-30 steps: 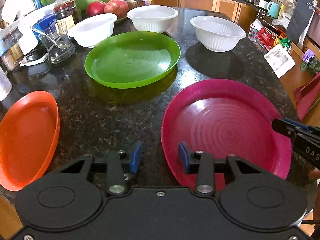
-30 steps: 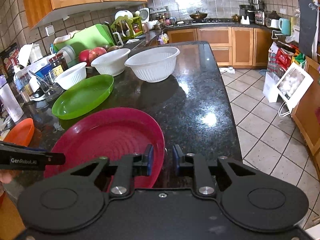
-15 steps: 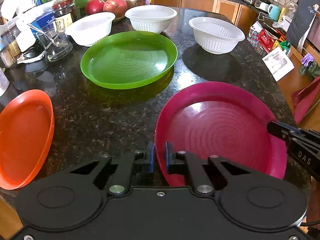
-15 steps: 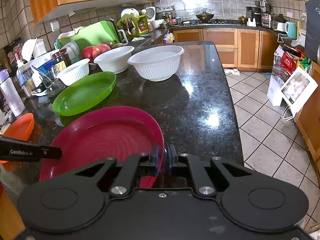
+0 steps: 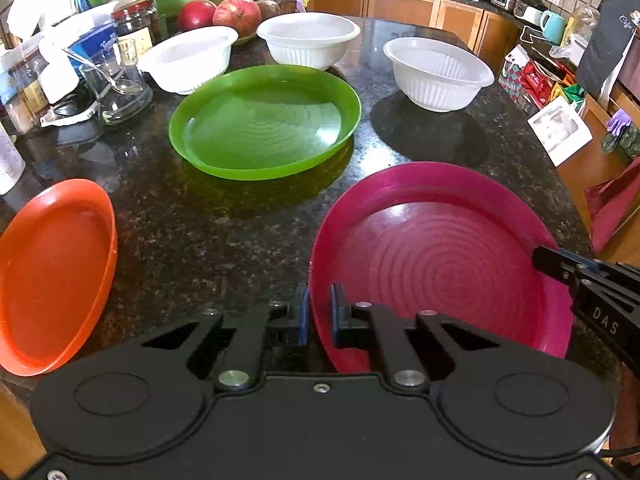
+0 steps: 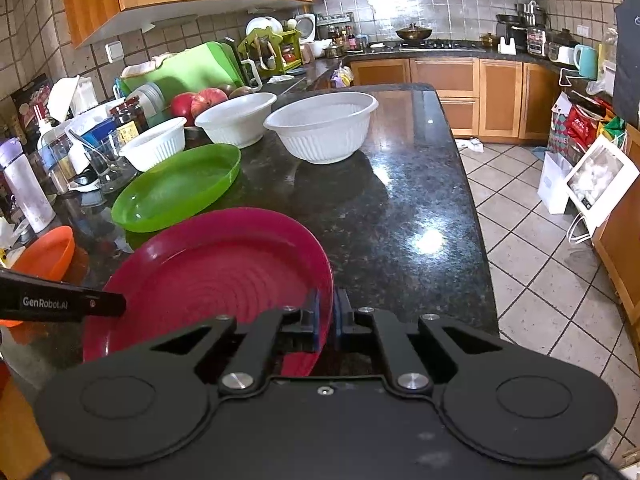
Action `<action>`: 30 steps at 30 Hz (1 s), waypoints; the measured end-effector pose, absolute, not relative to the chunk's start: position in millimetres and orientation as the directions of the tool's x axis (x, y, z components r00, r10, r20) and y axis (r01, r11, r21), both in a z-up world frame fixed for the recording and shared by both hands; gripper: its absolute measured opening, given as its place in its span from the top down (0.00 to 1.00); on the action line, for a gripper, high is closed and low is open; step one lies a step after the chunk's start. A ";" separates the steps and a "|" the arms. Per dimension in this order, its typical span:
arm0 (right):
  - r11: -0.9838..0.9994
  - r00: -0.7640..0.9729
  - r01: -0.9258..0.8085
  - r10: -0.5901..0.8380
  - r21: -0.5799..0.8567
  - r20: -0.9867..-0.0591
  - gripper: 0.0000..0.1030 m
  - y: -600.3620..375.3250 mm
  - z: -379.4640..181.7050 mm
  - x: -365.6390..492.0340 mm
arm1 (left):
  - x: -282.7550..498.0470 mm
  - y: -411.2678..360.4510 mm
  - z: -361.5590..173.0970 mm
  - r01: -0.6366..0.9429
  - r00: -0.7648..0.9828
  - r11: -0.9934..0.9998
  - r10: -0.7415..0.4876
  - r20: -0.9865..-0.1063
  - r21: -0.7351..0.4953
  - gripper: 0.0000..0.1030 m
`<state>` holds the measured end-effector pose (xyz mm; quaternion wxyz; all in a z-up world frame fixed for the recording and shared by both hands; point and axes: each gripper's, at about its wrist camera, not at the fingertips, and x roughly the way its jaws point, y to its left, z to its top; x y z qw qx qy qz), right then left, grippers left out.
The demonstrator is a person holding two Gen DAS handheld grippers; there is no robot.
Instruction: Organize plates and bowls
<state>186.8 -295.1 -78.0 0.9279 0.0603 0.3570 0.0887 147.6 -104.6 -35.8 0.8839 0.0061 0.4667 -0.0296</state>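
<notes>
A magenta plate [image 5: 440, 264] sits near the front of the dark granite counter [image 5: 208, 232]; it also shows in the right wrist view [image 6: 216, 268]. My left gripper [image 5: 319, 312] is shut on its left rim. My right gripper [image 6: 327, 312] is shut on its right rim. A green plate [image 5: 264, 124] lies behind it, an orange plate [image 5: 52, 272] at the left edge. Three white bowls stand at the back: left [image 5: 188, 60], middle [image 5: 308, 40], right [image 5: 436, 72].
Jars, a glass cup [image 5: 116, 84], bottles and boxes crowd the counter's left side. Red apples [image 5: 236, 12] and a green cutting board [image 6: 188, 68] are behind the bowls. The counter's right edge drops to a tiled floor [image 6: 540, 240] with bags.
Both grippers have closed from open onto the magenta plate's opposite rims. The plate now looks slightly raised and tilted.
</notes>
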 end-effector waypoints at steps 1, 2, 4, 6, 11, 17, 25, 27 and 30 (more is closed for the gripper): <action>0.976 0.730 -0.124 0.211 0.177 -0.650 0.91 -293.5 -77.0 186.9 | 146.7 -103.3 -34.6 0.055 0.567 0.998 -0.044 -0.823 -0.016 0.87; 0.976 0.732 -0.127 0.214 0.178 -0.647 0.91 -292.2 -76.2 186.8 | 146.0 -101.9 -33.6 0.052 0.570 0.999 -0.042 -0.821 -0.015 0.87; 0.975 0.735 -0.133 0.218 0.179 -0.642 0.91 -287.6 -73.6 186.8 | 144.3 -98.1 -30.8 0.045 0.577 0.999 -0.037 -0.816 -0.014 0.87; 0.974 0.739 -0.137 0.220 0.178 -0.636 0.91 -283.0 -71.1 186.0 | 143.1 -94.4 -28.1 0.042 0.584 0.999 -0.033 -0.811 -0.011 0.87; 0.974 0.746 -0.139 0.222 0.179 -0.628 0.91 -264.9 -65.0 186.3 | 139.9 -80.4 -20.4 0.038 0.605 0.999 -0.020 -0.796 0.003 0.87; 0.974 0.753 -0.148 0.225 0.174 -0.619 0.91 -227.6 -57.0 186.2 | 136.6 -47.8 -13.3 0.034 0.626 0.999 -0.017 -0.780 0.005 0.87; 0.962 0.750 -0.200 0.271 0.184 -0.603 0.91 -160.4 -46.9 190.5 | 128.5 9.3 -0.8 -0.010 0.661 1.000 0.028 -0.750 0.029 0.87; 0.958 0.745 -0.216 0.287 0.190 -0.602 0.91 -142.8 -45.5 191.6 | 126.9 24.6 1.6 -0.025 0.666 0.999 0.044 -0.744 0.037 0.87; 0.952 0.736 -0.239 0.305 0.191 -0.604 0.91 -116.8 -44.8 193.6 | 124.6 49.8 3.6 -0.048 0.667 0.998 0.065 -0.742 0.044 0.87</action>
